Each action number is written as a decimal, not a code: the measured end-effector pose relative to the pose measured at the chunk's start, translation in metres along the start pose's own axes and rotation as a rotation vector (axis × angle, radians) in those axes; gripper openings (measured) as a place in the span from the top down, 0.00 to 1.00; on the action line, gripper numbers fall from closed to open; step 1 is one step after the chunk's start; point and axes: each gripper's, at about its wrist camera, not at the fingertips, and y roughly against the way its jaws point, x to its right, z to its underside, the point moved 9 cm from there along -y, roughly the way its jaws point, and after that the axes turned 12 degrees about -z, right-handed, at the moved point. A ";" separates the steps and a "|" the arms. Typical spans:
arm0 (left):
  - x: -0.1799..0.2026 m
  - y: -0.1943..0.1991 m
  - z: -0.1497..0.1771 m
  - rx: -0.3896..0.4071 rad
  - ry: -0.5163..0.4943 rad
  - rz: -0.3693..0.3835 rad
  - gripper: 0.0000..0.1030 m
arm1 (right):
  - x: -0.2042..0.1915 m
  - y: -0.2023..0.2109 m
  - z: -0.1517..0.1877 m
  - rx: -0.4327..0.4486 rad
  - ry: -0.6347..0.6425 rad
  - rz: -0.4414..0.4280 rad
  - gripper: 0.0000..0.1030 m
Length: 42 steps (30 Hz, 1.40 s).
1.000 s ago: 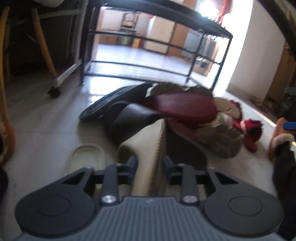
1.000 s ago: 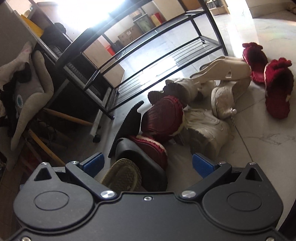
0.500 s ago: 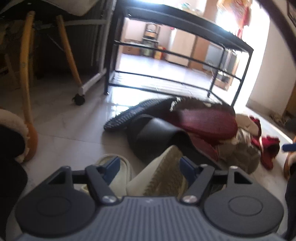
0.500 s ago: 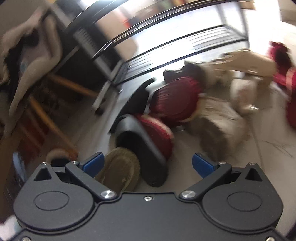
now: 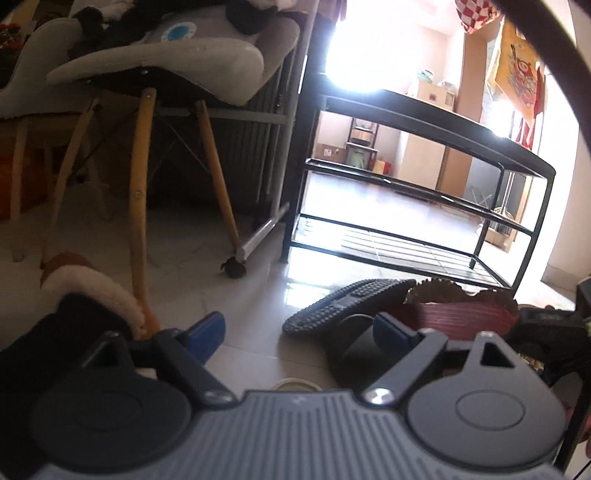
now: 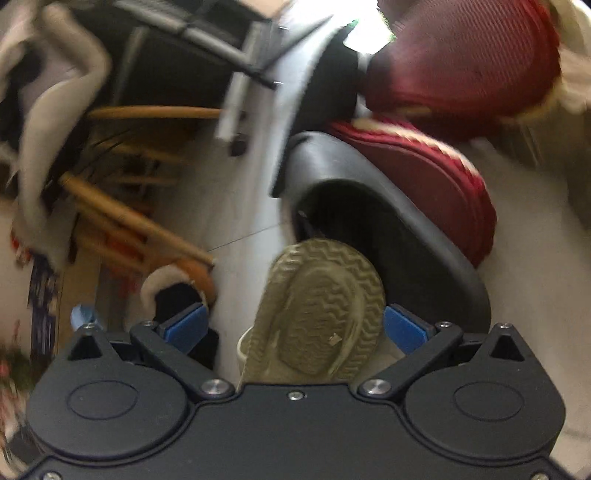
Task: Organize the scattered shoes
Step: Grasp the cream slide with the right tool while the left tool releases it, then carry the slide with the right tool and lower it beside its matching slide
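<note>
I can't read any text, brand, number or sign in either view. At about one o'clock in my left wrist view a yellow poster (image 5: 517, 70) on the wall carries a red cartoon figure, but any characters on it are too small to make out. At about eleven o'clock a round blue-and-white badge (image 5: 180, 31) sits on the grey plush toy, its lettering blurred. My right wrist view is smeared by motion.

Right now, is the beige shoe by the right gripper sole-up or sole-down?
Sole-up: the beige shoe shows its zigzag tread to the camera, between the open right gripper fingers.
</note>
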 end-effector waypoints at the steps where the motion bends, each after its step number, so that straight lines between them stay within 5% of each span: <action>1: 0.000 -0.001 0.001 -0.002 0.004 0.001 0.07 | 0.001 -0.004 -0.001 -0.001 0.008 0.013 0.00; 20: -0.017 0.001 -0.010 0.048 0.025 -0.061 0.03 | 0.006 -0.069 -0.013 -0.073 -0.131 0.399 0.00; 25: -0.029 -0.005 -0.012 0.030 0.073 -0.078 0.01 | 0.010 -0.068 -0.009 -0.071 -0.091 0.409 0.17; 28: -0.034 -0.007 -0.012 0.018 0.093 -0.082 0.01 | 0.008 -0.057 -0.005 -0.065 -0.081 0.347 0.34; 33: -0.035 -0.007 -0.011 0.015 0.101 -0.081 0.01 | 0.014 -0.033 0.007 -0.040 -0.112 0.306 0.49; 42: -0.028 -0.003 -0.009 0.020 0.068 -0.069 0.01 | 0.036 0.012 0.031 0.015 -0.196 0.283 0.50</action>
